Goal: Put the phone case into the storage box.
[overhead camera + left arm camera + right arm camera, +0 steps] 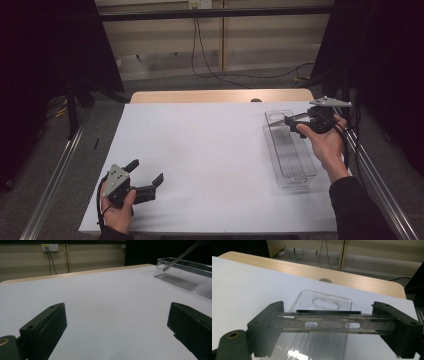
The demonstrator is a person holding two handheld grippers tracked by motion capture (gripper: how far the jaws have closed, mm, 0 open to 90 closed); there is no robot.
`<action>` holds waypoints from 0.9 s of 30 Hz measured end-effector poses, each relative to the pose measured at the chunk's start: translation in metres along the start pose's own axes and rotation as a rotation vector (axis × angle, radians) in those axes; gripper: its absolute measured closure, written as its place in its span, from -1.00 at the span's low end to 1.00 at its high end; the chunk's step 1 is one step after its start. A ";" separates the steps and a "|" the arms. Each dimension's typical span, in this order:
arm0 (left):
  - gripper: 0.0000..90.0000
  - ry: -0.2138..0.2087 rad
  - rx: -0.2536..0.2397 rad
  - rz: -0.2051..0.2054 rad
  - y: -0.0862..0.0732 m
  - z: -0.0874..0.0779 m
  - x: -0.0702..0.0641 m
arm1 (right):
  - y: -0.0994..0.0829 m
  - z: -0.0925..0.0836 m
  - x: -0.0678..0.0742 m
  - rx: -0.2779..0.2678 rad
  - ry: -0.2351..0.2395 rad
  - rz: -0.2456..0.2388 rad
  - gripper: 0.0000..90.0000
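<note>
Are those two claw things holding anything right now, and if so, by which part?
The right gripper spans a clear plastic strip between its fingers, one at each end; a firm clamp cannot be told. The left gripper is open and holds nothing.

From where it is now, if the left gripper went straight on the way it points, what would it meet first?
The left gripper is open over the bare white table sheet. Its way looks free up to the pale wooden table edge. The clear plastic long tray lies off to the side, probably out of line; depth is uncertain.

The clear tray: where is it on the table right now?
In the high view the clear tray lies lengthwise along the right edge of the white table cover, its far end between the right tongs. The left tongs are far off, near-left.
</note>
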State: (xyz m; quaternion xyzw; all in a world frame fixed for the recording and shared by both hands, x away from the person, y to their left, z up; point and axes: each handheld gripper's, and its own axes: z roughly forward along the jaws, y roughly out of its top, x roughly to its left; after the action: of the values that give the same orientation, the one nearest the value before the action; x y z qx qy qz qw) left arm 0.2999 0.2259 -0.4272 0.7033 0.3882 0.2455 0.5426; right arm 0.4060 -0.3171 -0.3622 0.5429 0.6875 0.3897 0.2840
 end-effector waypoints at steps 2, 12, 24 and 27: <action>-0.94 0.000 0.000 0.001 0.000 0.000 0.000 | 0.000 0.002 0.002 -0.003 -0.013 0.006 -0.73; -0.94 0.002 0.007 0.010 0.000 0.000 0.001 | 0.005 0.012 0.010 0.023 -0.060 0.018 -0.73; -0.94 0.004 0.012 0.018 0.000 0.000 0.001 | 0.006 0.025 0.017 0.047 -0.112 0.038 -0.73; -0.94 0.005 0.012 0.018 0.000 0.000 0.000 | 0.005 0.029 0.017 0.041 -0.114 0.038 -0.73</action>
State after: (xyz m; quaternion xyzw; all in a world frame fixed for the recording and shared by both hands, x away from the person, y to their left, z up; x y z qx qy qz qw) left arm 0.3002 0.2261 -0.4277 0.7093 0.3848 0.2497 0.5352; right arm 0.4281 -0.2932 -0.3730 0.5830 0.6676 0.3492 0.3042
